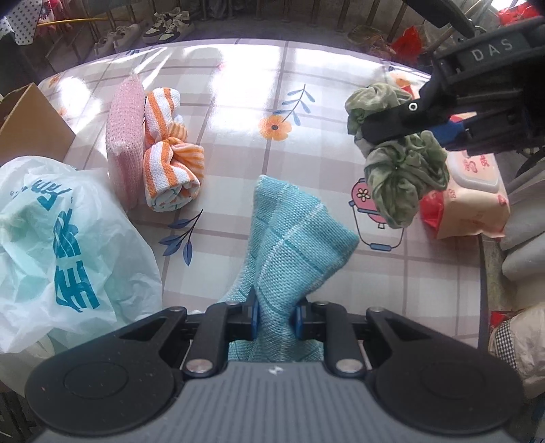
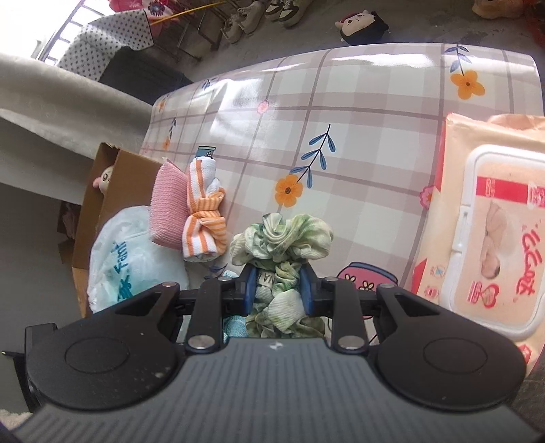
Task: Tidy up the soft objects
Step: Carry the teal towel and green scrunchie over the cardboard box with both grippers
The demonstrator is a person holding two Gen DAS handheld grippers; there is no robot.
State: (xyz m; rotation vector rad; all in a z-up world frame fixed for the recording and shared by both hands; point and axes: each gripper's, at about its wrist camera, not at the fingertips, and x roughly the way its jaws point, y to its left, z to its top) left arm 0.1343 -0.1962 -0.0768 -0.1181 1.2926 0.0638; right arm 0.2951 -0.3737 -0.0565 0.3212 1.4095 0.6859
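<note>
two grippers, one cloth [image 1: 289, 235] each

teal woven cloth [image 1: 289, 238] and green scrunchie [image 2: 282, 235] — both pinched, lifted

Table [image 1: 238, 85] under glossy plaid floral cover, strong window glare at upper centre. Grey floor [image 2: 408, 30] beyond. Shoes [image 1: 167, 25] along railing [image 1: 85, 37], upper left of frame.

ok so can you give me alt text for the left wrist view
The left claw is shut on a teal woven cloth above a checked floral tablecloth. At right, the right claw grips a crumpled green fabric scrunchie; an orange-striped knotted towel lies at left.
</note>
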